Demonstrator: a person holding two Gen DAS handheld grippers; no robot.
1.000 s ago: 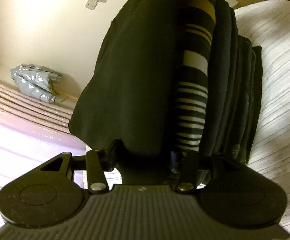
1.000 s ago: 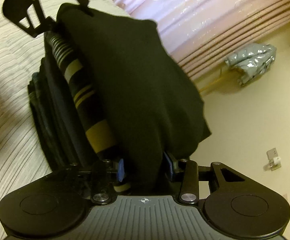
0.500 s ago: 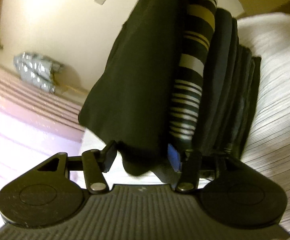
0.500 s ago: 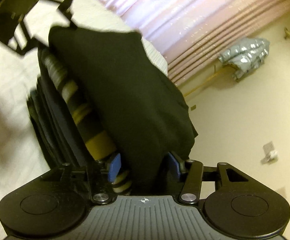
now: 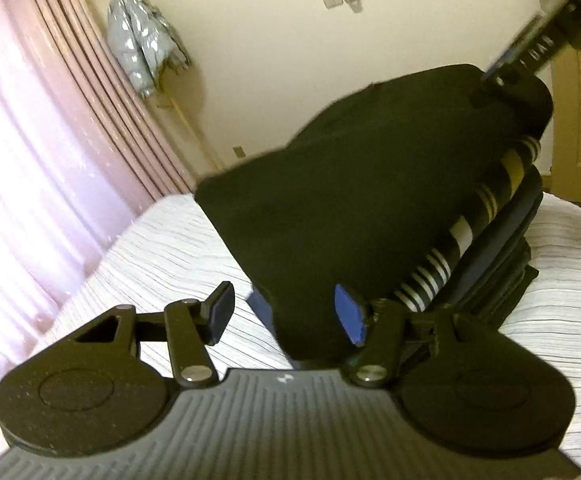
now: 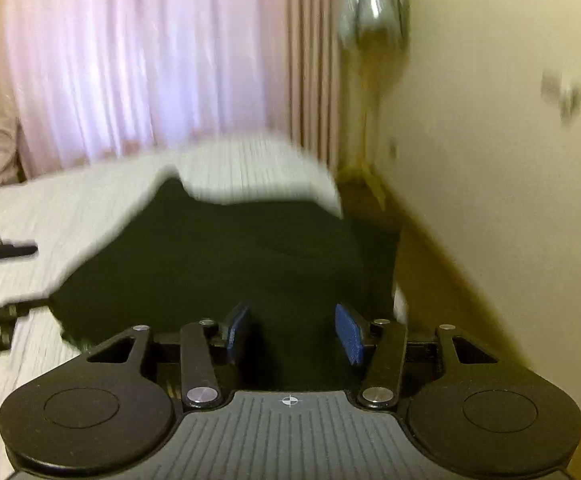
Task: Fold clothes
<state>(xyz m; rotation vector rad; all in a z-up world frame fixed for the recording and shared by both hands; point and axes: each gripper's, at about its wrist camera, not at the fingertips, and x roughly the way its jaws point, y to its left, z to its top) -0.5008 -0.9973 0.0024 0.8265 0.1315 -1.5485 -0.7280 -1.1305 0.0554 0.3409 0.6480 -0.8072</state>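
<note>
The black folded garment [image 5: 354,216] lies on top of a pile of folded clothes, directly over a folded striped piece in black, white and mustard [image 5: 486,208], with darker folded items beneath it; the whole pile [image 5: 506,264] rests on the bed with its pale striped cover [image 5: 178,248]. The left hand-held gripper [image 5: 286,316] stands moderately wide, its blue pads clear of the cloth; the garment's near edge sits between the jaws but nothing presses on it. The right hand-held gripper [image 6: 292,332] is likewise parted, with the black fabric seen between its pads and not pinched. Beyond the pile hang pink curtains [image 5: 30,152], and a silvery padded jacket [image 5: 142,44] hangs at the cream wall [image 5: 274,60] beside them. The right wrist view is blurred.
</note>
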